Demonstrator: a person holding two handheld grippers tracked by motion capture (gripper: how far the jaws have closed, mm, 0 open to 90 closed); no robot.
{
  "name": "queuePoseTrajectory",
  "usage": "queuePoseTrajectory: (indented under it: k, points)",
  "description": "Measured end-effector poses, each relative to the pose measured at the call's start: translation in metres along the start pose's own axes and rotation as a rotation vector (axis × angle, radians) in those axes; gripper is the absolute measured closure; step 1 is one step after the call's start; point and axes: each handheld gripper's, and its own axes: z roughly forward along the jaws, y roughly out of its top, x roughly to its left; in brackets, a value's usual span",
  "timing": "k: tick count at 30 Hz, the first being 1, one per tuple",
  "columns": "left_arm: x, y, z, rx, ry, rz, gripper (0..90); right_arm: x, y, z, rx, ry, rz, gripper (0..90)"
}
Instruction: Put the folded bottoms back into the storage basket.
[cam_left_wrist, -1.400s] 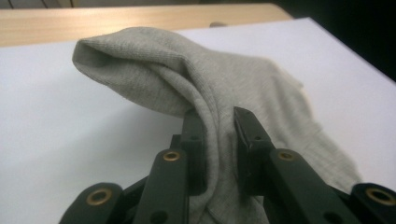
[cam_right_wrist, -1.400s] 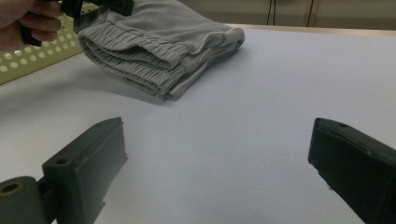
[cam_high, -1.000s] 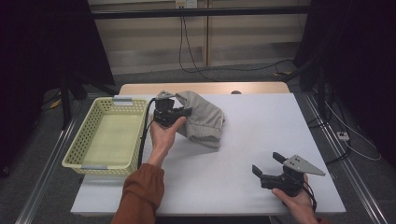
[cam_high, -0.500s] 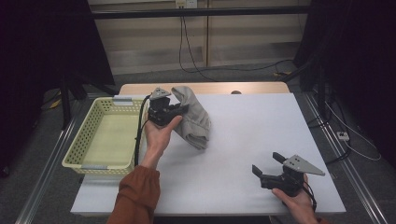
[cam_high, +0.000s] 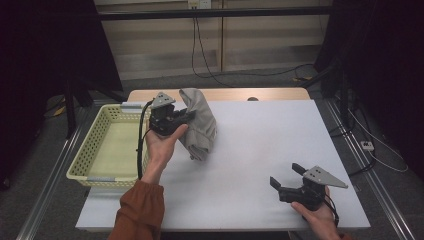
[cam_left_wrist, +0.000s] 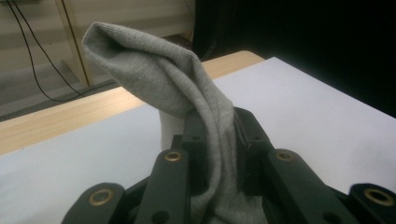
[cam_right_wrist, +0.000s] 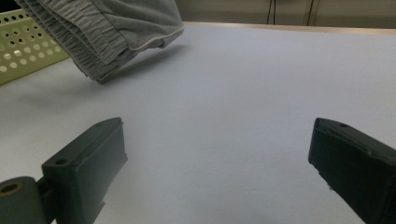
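Nearest me, at 5 o'clock: my right gripper (cam_high: 288, 181) rests low on the white table (cam_high: 280, 135), jaws spread wide with nothing between them; I see bare tabletop through the gap in the right gripper view.
Mid-table, at 11 o'clock: my left gripper (cam_high: 184, 116) is lifted off the surface, jaws pressed together on a fold of the grey cloth (cam_high: 199, 125); in the left gripper view the fabric (cam_left_wrist: 187, 93) rises up out of the pinch and flops over.
Cloth position: it hangs from the left claw, its lower end trailing toward the table, long axis running roughly 12 to 6.
Key relation: I judge the yellow basket (cam_high: 90, 150) to be the likely destination; it lies at 9 o'clock from the held cloth, just beside my left hand (cam_high: 162, 145), well apart from the right claw.
Nearer arm: the left, clearly.
Far edge, at 12 o'clock: a wooden strip (cam_high: 235, 94) of table behind the cloth.
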Motion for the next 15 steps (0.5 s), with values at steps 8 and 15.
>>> queuePoseTrajectory:
  k: [8,15]
  points:
    - [-0.008,0.003,-0.014,-0.018,0.002,0.049,76.9,0.000,0.000,0.000,0.001,-0.001,-0.001,3.4]
    - [-0.011,0.005,-0.024,-0.007,-0.019,0.090,76.8,0.000,0.000,0.001,0.009,-0.002,0.004,3.3]
